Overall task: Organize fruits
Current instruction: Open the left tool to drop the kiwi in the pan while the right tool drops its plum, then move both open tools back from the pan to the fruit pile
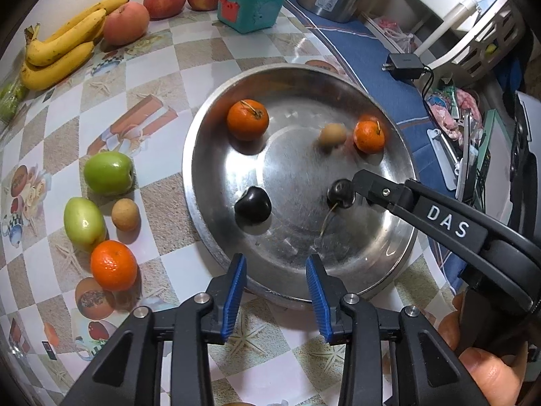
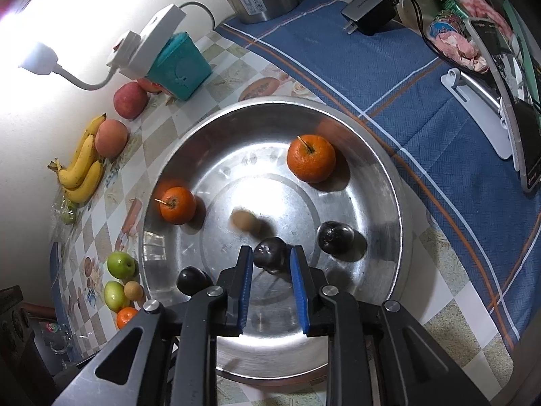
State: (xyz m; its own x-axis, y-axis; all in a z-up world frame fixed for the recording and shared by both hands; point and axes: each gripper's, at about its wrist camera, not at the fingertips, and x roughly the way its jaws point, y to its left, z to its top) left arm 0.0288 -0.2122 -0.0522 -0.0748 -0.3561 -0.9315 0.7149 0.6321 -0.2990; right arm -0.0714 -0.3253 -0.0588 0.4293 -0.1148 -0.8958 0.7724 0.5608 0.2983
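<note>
Working fruit into the steel bowl (image 2: 389,182), my right gripper (image 2: 272,258) pinched a dark cherry (image 2: 268,253) low over its floor; left gripper (image 1: 275,264) hung spread and empty at the near rim. Next, I judged: release, then fetch the table's orange (image 1: 113,264)

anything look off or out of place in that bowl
Only the small tan fruit in the metal bowl: it is smeared in both views while the orange beside it is sharp, so it is probably rolling loose. Nothing looks spilled or damaged.
</note>
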